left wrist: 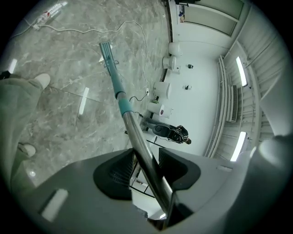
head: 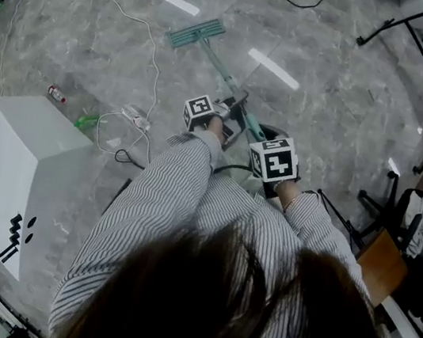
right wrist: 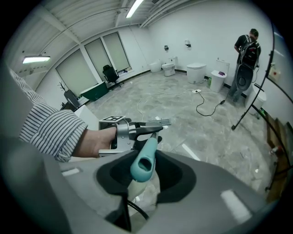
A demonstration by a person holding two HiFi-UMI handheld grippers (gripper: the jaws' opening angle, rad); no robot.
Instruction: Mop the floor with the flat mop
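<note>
A person in a striped shirt is standing on a grey marble floor (head: pixel 329 88) and holding a flat mop (head: pixel 220 69) with two sets of tongs. The left tongs (left wrist: pixel 145 171) are pinching the mop's shiny metal pole (left wrist: pixel 137 137), which is running diagonally between their dark pads. Beyond those tongs the pole is turning teal and slanting down and away to the mop head (left wrist: pixel 106 49), which is lying flat on the floor well ahead of both tongs. The right tongs (right wrist: pixel 143 171) are gripping the mop's teal handle end (right wrist: pixel 143 160), whose hollow tip is facing that tongs' camera. Just ahead of the right tongs, further down the pole, the person's left hand (right wrist: pixel 91 139) is holding the left tongs. A white cable (head: pixel 148 41) is trailing across the floor to the left of the left tongs, and a white box (head: pixel 15 163) is standing further left, well apart from the mop. Far beyond the right tongs, another person (right wrist: pixel 245 48) is standing by the wall
</note>
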